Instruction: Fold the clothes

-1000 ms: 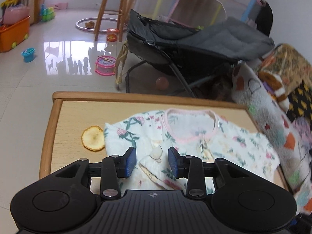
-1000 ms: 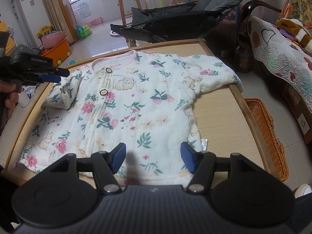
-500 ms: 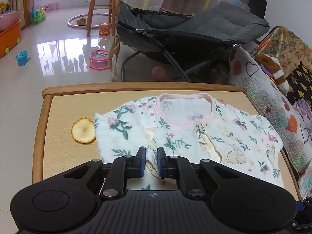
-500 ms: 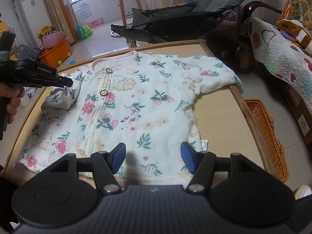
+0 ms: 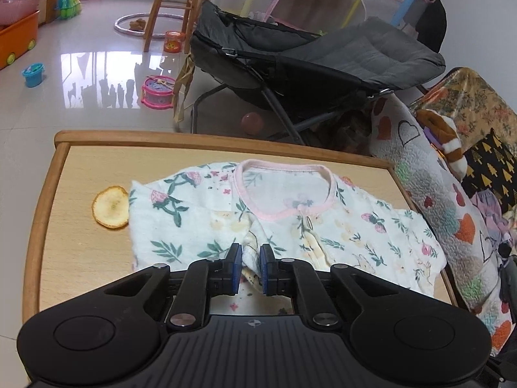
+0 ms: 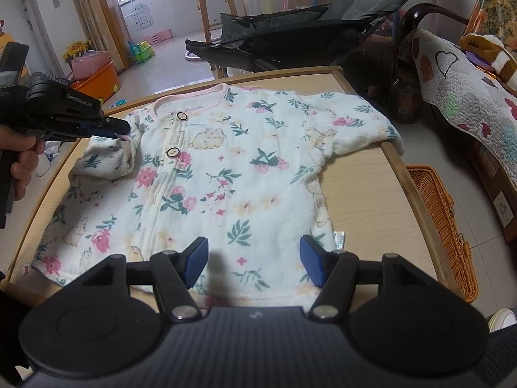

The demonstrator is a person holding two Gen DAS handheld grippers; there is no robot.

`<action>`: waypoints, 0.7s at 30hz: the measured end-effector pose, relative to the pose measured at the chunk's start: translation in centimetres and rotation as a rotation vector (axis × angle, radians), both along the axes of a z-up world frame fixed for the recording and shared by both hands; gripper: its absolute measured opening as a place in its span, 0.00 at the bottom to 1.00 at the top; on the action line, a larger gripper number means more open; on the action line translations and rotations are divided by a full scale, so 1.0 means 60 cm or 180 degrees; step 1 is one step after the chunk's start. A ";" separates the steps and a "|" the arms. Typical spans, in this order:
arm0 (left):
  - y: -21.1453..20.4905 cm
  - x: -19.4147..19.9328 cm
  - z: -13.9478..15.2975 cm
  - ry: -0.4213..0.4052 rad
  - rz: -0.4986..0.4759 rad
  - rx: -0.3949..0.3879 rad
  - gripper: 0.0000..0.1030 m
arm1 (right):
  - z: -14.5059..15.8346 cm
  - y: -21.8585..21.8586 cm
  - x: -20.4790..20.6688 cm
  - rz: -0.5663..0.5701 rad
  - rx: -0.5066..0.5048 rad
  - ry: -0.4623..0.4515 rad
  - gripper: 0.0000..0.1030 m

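Pinching floral top's point(image 6: 226, 174) sleeve cuff w/ left hand-held gripper point(image 5: 251, 266); right hand-held gripper point(image 6: 253, 260) hovers open, nothing held.

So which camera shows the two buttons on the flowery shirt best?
The right wrist view. It looks down on the shirt front, so both round buttons show clearly below the pink collar. The left wrist view sees the shirt from the side, behind the left gripper, and no button can be made out.

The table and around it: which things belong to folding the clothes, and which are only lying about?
For the job: floral baby shirt; left gripper, shut on its sleeve; right gripper, open; table.
Lying about: dried fruit slice; wicker basket; stroller; toy drum.
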State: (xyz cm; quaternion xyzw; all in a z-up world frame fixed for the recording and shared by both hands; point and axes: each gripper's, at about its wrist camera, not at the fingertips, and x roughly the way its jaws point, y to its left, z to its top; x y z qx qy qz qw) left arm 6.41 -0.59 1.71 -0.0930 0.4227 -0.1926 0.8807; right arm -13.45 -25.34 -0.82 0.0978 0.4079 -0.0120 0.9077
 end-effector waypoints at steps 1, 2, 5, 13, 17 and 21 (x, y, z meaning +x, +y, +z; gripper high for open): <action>-0.004 0.000 -0.002 0.0009 0.0004 -0.0012 0.12 | 0.000 0.001 0.000 0.0004 -0.0007 0.0000 0.61; -0.007 0.000 -0.004 0.0014 0.0009 -0.0026 0.12 | 0.000 0.001 0.000 0.0009 -0.0015 0.0000 0.61; -0.017 0.001 -0.009 0.0054 0.0016 -0.0067 0.12 | 0.000 0.003 0.000 0.0026 -0.0041 0.0001 0.61; -0.038 -0.002 -0.013 -0.0007 -0.0029 -0.0065 0.18 | -0.001 0.005 0.000 0.0055 -0.0068 0.0001 0.62; -0.028 0.003 -0.007 -0.0005 0.0015 -0.0165 0.21 | -0.001 0.007 0.000 0.0064 -0.0084 0.0005 0.63; -0.025 0.006 -0.005 -0.0004 0.0014 -0.0251 0.21 | -0.002 0.008 0.000 0.0069 -0.0098 0.0006 0.64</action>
